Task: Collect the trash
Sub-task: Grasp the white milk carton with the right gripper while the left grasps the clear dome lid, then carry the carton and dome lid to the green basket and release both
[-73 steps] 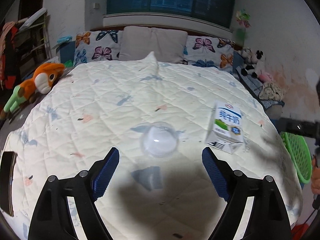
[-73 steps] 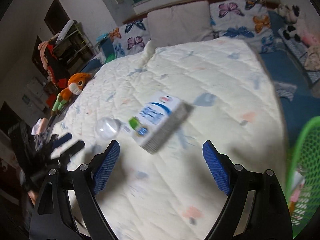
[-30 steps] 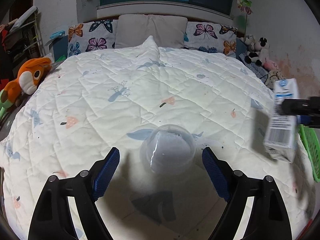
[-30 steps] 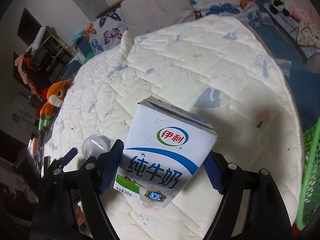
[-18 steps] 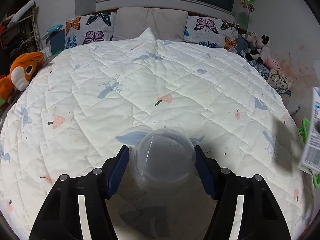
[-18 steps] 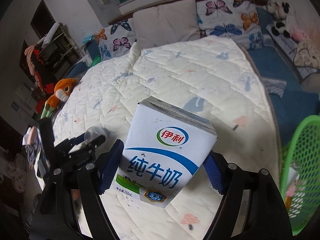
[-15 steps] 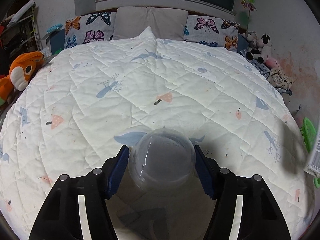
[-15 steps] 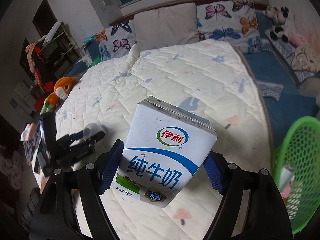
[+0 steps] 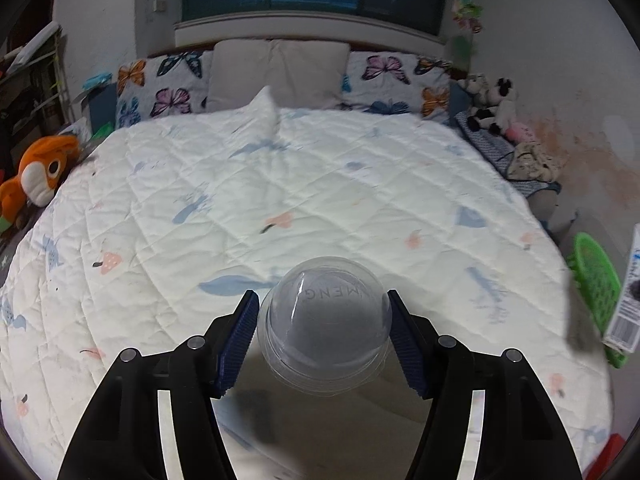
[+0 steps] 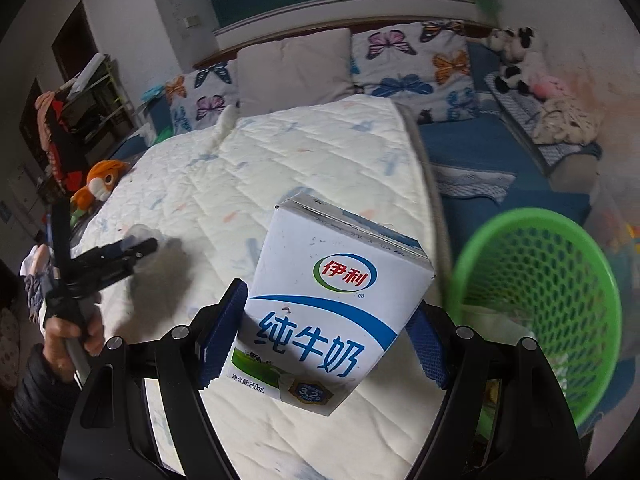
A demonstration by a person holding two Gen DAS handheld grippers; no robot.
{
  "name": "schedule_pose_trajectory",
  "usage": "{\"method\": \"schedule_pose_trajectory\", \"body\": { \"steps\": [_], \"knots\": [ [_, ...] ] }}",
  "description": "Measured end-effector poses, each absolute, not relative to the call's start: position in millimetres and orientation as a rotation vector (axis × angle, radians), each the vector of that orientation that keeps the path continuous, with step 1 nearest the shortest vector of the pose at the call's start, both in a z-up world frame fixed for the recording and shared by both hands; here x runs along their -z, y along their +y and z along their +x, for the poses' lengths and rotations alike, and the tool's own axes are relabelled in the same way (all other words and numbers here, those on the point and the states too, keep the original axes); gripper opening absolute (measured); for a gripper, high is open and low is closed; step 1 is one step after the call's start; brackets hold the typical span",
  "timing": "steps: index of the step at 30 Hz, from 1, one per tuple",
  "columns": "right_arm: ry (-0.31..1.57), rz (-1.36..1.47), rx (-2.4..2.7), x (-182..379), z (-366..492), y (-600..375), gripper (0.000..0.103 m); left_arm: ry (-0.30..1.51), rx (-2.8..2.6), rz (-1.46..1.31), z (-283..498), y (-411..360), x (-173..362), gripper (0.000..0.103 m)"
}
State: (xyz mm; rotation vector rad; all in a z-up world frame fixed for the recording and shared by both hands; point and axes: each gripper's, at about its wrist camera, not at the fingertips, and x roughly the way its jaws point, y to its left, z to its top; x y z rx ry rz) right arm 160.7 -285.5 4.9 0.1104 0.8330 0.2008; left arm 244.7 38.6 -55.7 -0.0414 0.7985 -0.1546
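My left gripper (image 9: 324,340) is shut on a clear plastic dome lid (image 9: 326,326), held just above the white quilt (image 9: 280,184). My right gripper (image 10: 324,340) is shut on a white and blue milk carton (image 10: 332,312), held in the air at the bed's right edge. A green mesh trash basket (image 10: 560,320) stands to the right of the carton, with some paper inside. In the left wrist view the carton (image 9: 628,304) and the basket (image 9: 596,284) show at the far right. In the right wrist view the left gripper (image 10: 120,256) shows at the left over the quilt.
Butterfly pillows (image 9: 160,84) and a grey pillow (image 9: 280,68) lie at the bed's head. An orange plush toy (image 9: 36,176) sits at the bed's left side. Stuffed animals (image 9: 492,108) and blue bedding (image 10: 500,152) lie on the right, by the wall.
My left gripper closed on the dome lid and lifted it slightly. My right gripper picked up the milk carton and carried it right, close to the green basket.
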Motion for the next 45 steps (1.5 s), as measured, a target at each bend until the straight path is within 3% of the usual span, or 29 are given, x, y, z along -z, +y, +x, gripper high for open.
{"method": "schedule_pose_trajectory", "body": {
  "steps": [15,45],
  "knots": [
    [0.788,0.090,-0.032,2.9,119.5,-374.8,0.076,0.730,0.356,-0.022,202.0,-61.1,2.7,0.062],
    [0.815,0.144,0.100,49.0,110.4,-484.4,0.082,0.796,0.628,0.075,194.1,-258.6,3.7,0.062]
  ]
}}
